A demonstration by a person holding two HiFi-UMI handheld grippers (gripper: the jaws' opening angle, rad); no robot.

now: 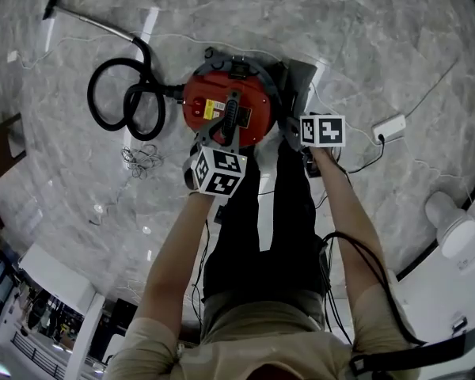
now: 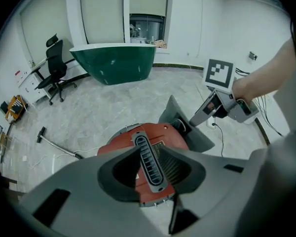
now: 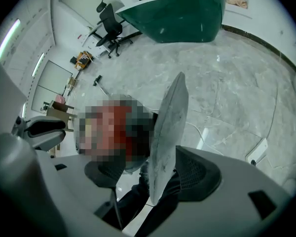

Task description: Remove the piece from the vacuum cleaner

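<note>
A red round vacuum cleaner [image 1: 222, 101] stands on the marble floor, just ahead of the person's legs. Its dark ribbed handle [image 2: 149, 159] runs between the jaws of my left gripper [image 2: 150, 168], which reaches down from above [image 1: 226, 139]; the jaws stand a little apart around it, open. A dusty grey flap piece [image 3: 168, 132] rises at the vacuum's right side [image 1: 298, 81]. My right gripper [image 3: 153, 177] is wide open, with the thin piece edge-on between its jaws, close to the right pad. In the left gripper view the right gripper [image 2: 207, 113] meets the piece [image 2: 197, 137].
A black hose [image 1: 123, 101] coils left of the vacuum and runs to a metal wand [image 1: 87, 20]. A cable tangle [image 1: 142, 159] lies on the floor. A white power strip [image 1: 389, 127] sits at the right. A green desk [image 2: 113, 63] and office chair [image 2: 56, 65] stand far off.
</note>
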